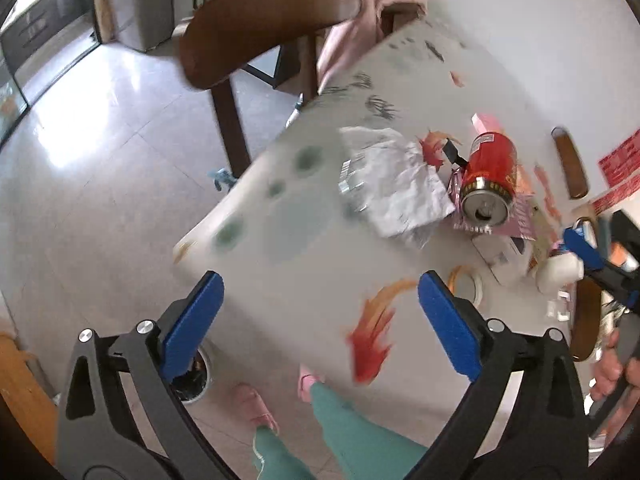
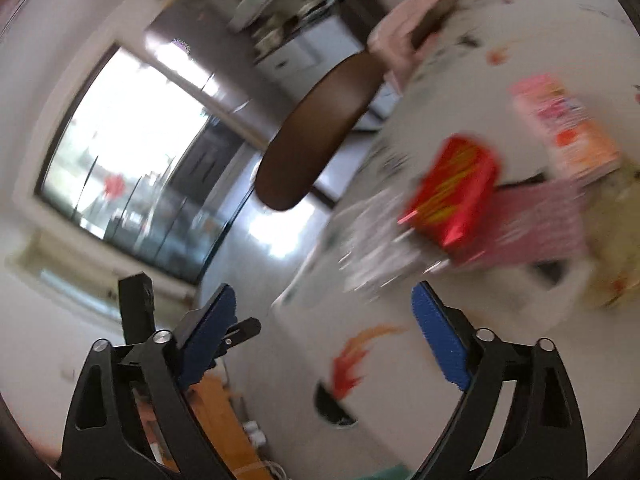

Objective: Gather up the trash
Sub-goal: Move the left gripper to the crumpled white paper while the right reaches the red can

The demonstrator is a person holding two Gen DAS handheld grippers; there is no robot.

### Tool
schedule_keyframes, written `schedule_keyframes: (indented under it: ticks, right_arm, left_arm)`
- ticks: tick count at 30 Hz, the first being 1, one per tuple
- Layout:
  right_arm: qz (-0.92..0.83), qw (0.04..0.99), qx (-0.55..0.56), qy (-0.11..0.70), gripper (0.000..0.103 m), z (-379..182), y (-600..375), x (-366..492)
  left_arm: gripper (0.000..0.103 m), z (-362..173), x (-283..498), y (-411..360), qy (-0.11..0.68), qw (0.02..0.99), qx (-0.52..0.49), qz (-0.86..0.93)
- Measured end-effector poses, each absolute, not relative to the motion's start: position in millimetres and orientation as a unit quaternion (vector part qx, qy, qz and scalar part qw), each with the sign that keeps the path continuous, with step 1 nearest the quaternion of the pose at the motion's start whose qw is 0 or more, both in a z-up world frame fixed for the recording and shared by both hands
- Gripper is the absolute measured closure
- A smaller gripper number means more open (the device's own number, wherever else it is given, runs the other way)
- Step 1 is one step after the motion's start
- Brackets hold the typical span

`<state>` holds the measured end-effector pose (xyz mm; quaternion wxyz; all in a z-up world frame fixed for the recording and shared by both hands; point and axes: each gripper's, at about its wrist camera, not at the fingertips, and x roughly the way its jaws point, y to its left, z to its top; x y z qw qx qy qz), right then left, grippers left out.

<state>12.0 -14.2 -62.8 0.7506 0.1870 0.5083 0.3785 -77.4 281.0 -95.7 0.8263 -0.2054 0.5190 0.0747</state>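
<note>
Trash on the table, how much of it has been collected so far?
Nothing looks collected yet. The red can lies on its side on the table, with the crumpled silver wrapper and a pink packet beside it. Nothing is in hand: the left gripper and right gripper both have open, empty jaws. All the pickups remain, with a bin on the floor.

Pale glossy tiled floor (image 1: 100, 152) with bright window glare. Dark brown curved wooden chair back (image 1: 264, 20). White tabletop (image 1: 304, 248) printed with red-orange fish. Large bright window with dark frame (image 2: 132, 168). Stainless-steel cabinet (image 1: 140, 4) at rear.
</note>
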Motion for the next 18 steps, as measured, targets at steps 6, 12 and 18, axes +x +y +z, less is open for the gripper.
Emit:
schedule_keyframes:
  ticks: [6,12,18]
  right_arm:
    - [0.3,0.714,0.236,0.587,0.013,-107.7,-32.9,74.7]
    - [0.273,0.695,0.25,0.617,0.013,-131.9,-13.7,93.8]
    - [0.243,0.673,0.25,0.652,0.013,-149.5,12.8,104.8]
  left_arm:
    - [0.007,-113.2,-22.5,256.4,0.549,0.806,-0.201,0.09]
    - [0.007,-138.7,15.5,255.8,0.58,0.786,-0.194,0.085]
    - [0.007,-160.7,46.7,254.0,0.607,0.772,-0.18,0.06]
